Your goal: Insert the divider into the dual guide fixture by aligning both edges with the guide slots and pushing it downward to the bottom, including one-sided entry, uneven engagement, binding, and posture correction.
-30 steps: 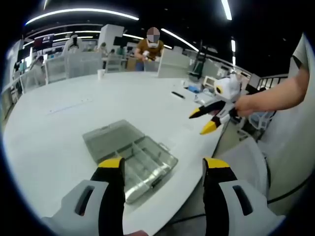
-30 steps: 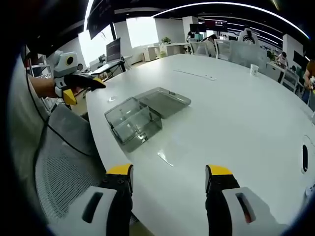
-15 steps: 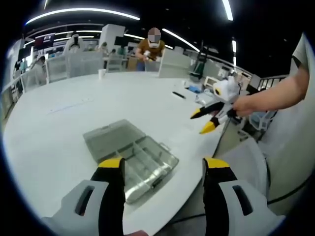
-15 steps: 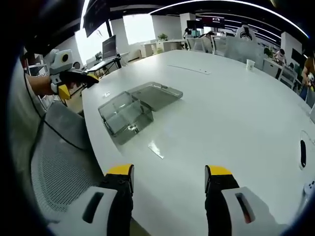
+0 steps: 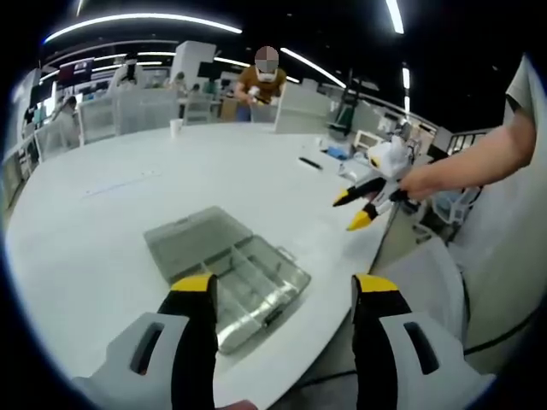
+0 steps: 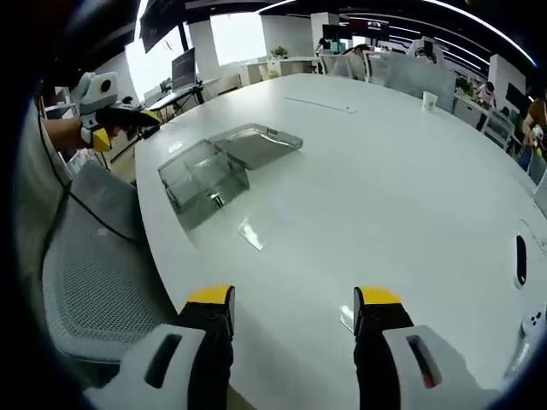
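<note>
While apart, both tongs (image 5: pixel 282 295) (image 6: pixel 295 307) empty; flat divider (image 6: pixel 251 235) beside compartment box (image 6: pixel 201 175).

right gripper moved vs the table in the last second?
Yes, slightly. In the left gripper view the right gripper holds near the table edge, its hand drifting a little; its own view shows the clear box sliding away up-left.

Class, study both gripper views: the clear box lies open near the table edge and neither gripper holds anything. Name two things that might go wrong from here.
1. The clear box sits close to the table edge; a hard downward push may slide or tip it off.
2. The flat clear piece lying on the white table is hard to see, so the open right gripper may misjudge its grasp.
</note>
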Demonstrator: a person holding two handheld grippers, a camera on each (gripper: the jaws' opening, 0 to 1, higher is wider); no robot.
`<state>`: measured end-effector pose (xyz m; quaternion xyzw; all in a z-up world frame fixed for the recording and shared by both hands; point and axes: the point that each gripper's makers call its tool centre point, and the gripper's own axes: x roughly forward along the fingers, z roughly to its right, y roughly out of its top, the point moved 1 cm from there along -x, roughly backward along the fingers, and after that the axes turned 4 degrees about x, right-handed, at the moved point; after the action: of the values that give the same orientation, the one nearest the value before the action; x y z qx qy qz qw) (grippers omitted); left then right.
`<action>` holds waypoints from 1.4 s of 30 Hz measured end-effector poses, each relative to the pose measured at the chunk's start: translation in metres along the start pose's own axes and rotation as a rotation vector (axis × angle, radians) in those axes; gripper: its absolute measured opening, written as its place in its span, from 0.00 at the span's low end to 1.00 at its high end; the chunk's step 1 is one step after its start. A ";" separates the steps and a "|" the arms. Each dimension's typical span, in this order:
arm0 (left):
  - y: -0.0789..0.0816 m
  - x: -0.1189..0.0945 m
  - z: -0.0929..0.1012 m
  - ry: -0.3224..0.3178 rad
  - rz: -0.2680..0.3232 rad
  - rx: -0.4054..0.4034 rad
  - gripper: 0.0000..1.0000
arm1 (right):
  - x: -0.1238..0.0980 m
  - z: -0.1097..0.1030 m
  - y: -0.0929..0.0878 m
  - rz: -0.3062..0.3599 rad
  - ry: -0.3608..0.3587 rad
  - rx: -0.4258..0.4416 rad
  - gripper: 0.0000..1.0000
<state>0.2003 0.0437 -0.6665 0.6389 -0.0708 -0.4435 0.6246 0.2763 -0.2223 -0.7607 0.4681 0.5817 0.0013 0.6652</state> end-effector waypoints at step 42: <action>0.007 0.007 -0.003 0.005 -0.017 0.012 0.62 | 0.016 0.051 -0.022 -0.181 0.015 -0.154 0.52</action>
<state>0.2095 0.0399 -0.6638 0.6445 -0.0666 -0.4466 0.6171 0.3090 -0.2577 -0.7925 0.3611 0.6246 -0.0107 0.6923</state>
